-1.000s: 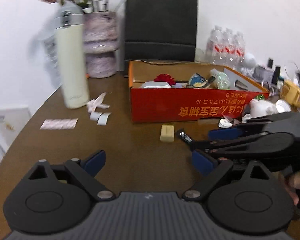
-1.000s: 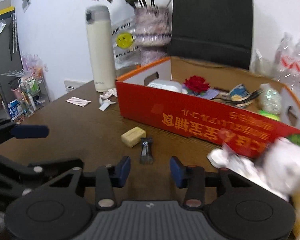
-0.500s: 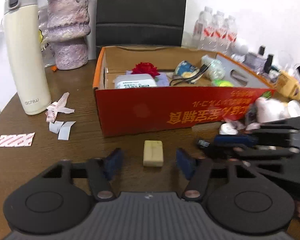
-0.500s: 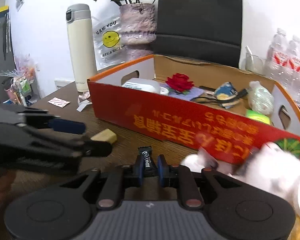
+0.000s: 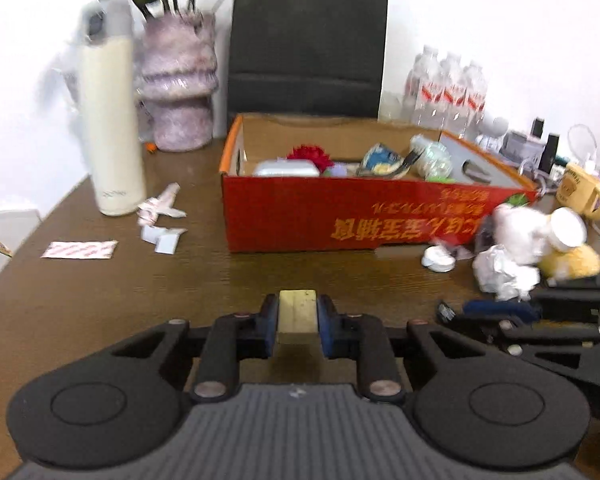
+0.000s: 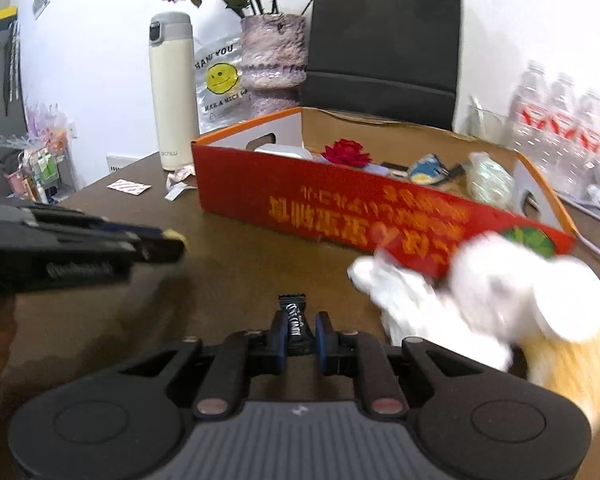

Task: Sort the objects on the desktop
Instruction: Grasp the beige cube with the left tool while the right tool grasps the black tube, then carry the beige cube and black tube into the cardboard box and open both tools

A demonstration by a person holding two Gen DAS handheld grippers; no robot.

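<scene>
- Step in hand, as I judge it: both grippers have a small item gripped, and each now has to go into the box [image 5: 340,216] that stands open on the worktop [image 5: 100,300] ahead.
- Left gripper [image 5: 298,320]: its fingers [image 5: 269,326] are narrowed onto the eraser [image 5: 297,312], a pale yellow block that fills the gap and touches both pads.
- Right gripper [image 6: 299,338]: its fingers [image 6: 278,340] are nearly together, pinching a black candy [image 6: 295,326] wrapper whose crimped end sticks out in front.
- Whether either item is off the worktop, I cannot tell.
- Next move, probably: carry each item forward over the red front wall and let go above a free patch inside, since the box already holds a red flower [image 6: 347,153] and other bits.
- Risk: the right gripper sits close to the tissue [image 6: 396,292] and plush toy [image 6: 512,280] beside the box, so a wide swing could knock them.
</scene>
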